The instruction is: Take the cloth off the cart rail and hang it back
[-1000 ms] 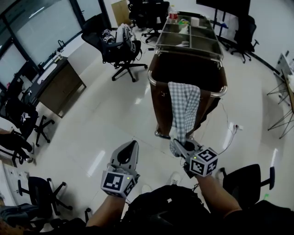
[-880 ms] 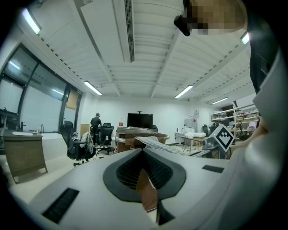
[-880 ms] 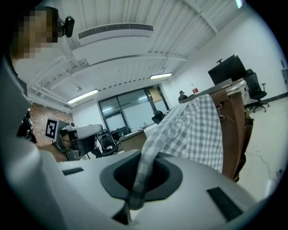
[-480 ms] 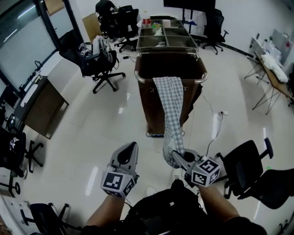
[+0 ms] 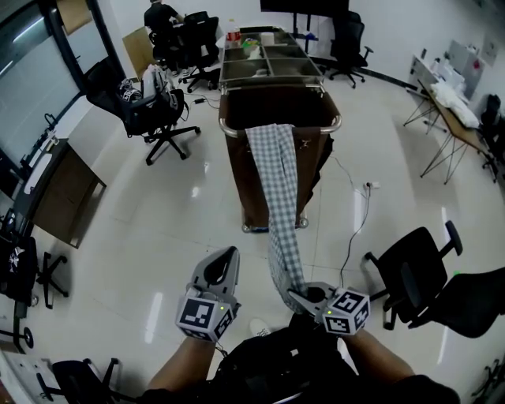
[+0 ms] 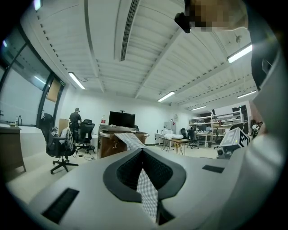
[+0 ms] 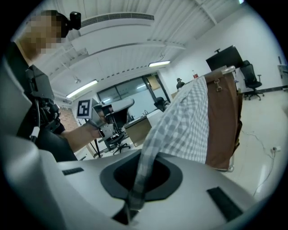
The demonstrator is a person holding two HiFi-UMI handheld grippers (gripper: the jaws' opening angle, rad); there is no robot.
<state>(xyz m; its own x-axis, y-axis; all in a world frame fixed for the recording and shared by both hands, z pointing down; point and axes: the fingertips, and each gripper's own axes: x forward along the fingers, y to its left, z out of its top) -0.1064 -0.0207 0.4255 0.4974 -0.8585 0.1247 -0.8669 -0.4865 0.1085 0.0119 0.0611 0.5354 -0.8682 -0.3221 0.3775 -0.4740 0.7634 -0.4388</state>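
Between the closed jaws of the right gripper [image 5: 298, 295] sits the bottom end of the checked cloth [image 5: 274, 181]. The right gripper view shows the fabric squeezed into a narrow strip where the jaws pinch it, then spreading wider further out. From that grip the cloth runs up and ahead of the gripper as a long slanting band. Its far end lies folded over the chrome rail [image 5: 316, 131] at the near end of the brown cart [image 5: 245, 189], well ahead. So the top of the cloth is draped on the rail, while its lower length leaves the cart's front face and stretches back to the jaws.

Left of the right gripper, near it but apart, the left gripper [image 5: 224, 262] points the same way, toward the cart. Its jaw tips meet and it holds nothing. In the head view the cloth passes just to its right without touching it. In the left gripper view a sliver of the check pattern shows through the slit behind the tips.

Right of the right gripper a black office chair [image 5: 410, 272] stands on the glossy pale floor [image 5: 181, 229]. Far ahead and to the left, beyond the cart, a person [image 5: 162, 14] stands among more chairs.
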